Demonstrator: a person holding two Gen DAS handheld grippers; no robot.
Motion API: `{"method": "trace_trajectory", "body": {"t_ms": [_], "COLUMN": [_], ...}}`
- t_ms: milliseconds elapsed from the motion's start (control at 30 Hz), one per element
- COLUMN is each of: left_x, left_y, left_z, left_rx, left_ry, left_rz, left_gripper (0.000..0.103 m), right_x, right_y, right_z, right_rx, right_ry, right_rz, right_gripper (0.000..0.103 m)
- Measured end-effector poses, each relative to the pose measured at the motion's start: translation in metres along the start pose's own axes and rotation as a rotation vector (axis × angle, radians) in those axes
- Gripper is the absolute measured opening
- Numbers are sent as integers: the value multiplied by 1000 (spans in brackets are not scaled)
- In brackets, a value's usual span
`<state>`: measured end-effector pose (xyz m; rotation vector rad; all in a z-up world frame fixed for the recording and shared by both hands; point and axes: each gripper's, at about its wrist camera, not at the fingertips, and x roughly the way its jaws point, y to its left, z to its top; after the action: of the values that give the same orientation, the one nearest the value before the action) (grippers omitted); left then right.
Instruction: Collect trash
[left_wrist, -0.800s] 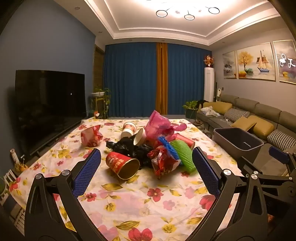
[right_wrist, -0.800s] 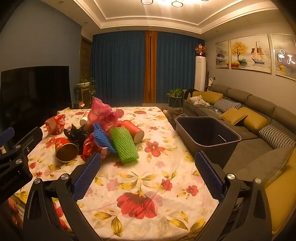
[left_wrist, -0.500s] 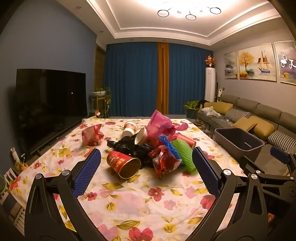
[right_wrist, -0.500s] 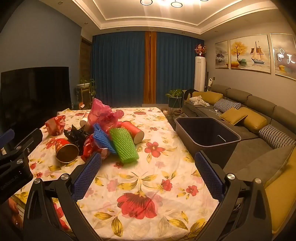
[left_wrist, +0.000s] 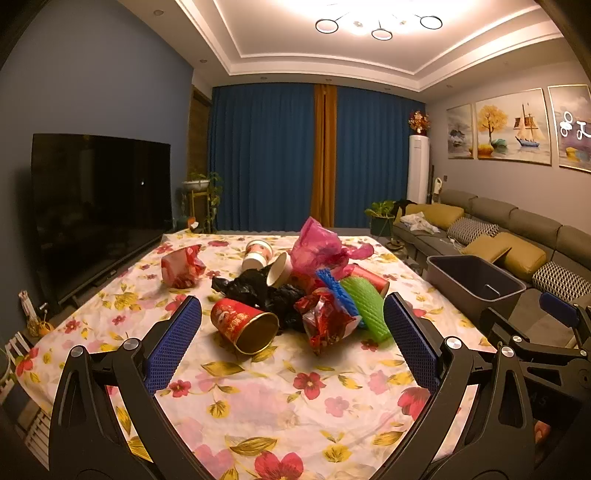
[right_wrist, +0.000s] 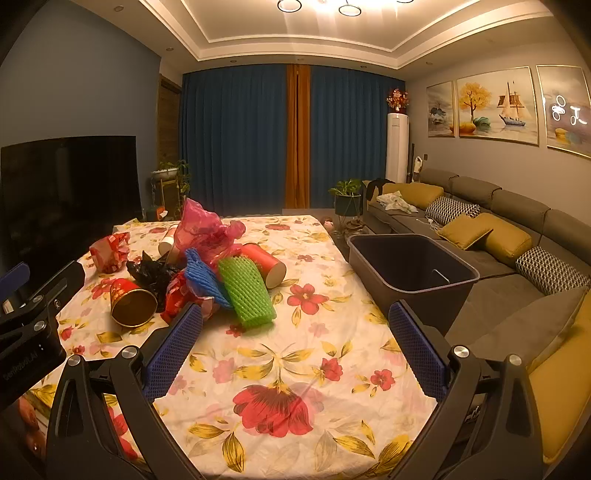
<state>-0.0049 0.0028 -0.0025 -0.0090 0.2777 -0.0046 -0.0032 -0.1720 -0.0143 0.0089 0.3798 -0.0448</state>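
A trash pile sits mid-table on the floral cloth: a red paper cup (left_wrist: 243, 325) lying on its side, a black bag (left_wrist: 258, 288), a red wrapper (left_wrist: 325, 321), green foam netting (left_wrist: 365, 306), blue netting (left_wrist: 336, 291), a pink bag (left_wrist: 317, 247), and more cups (left_wrist: 256, 254). A crumpled red wrapper (left_wrist: 183, 266) lies apart at the left. My left gripper (left_wrist: 291, 339) is open and empty, just short of the pile. My right gripper (right_wrist: 295, 347) is open and empty over the cloth, with the green netting (right_wrist: 245, 291) ahead to its left. A dark bin (right_wrist: 410, 266) stands at the table's right edge.
A television (left_wrist: 99, 206) stands left of the table. A grey sofa (right_wrist: 517, 236) with yellow cushions runs along the right. Blue curtains (left_wrist: 280, 155) and potted plants (right_wrist: 347, 195) are at the far end. The floral tablecloth (right_wrist: 280, 369) covers the table.
Both grippers have eased slightly forward toward the pile. Nothing was taken hold of or moved.
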Motion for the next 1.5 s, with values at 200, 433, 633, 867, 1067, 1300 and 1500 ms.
{"method": "trace_trajectory", "body": {"t_ms": [200, 433, 633, 867, 1067, 1300, 1500], "left_x": [0, 3, 4, 4, 4, 4, 4], "left_y": [0, -1, -4, -4, -7, -6, -8], "left_z": [-1, -3, -5, -5, -6, -6, -7], "left_rx": [-5, -2, -2, -2, -1, -3, -3], "left_ry": [3, 4, 6, 6, 6, 7, 7], "left_rz": [-1, -4, -8, -7, -10, -11, -12], "left_gripper": [97, 97, 97, 97, 97, 97, 97], "right_x": [1, -4, -4, -4, -5, -5, -6], "right_y": [1, -3, -3, -4, -5, -5, -5], "right_z": [3, -1, -2, -2, -3, -2, -3], "right_rx": [2, 14, 17, 20, 21, 21, 21], "right_ry": [-3, -12, -17, -21, -23, -22, -23], "right_rz": [-2, -14, -20, -23, -24, -23, -23], "right_gripper": [98, 98, 98, 98, 98, 98, 98]}}
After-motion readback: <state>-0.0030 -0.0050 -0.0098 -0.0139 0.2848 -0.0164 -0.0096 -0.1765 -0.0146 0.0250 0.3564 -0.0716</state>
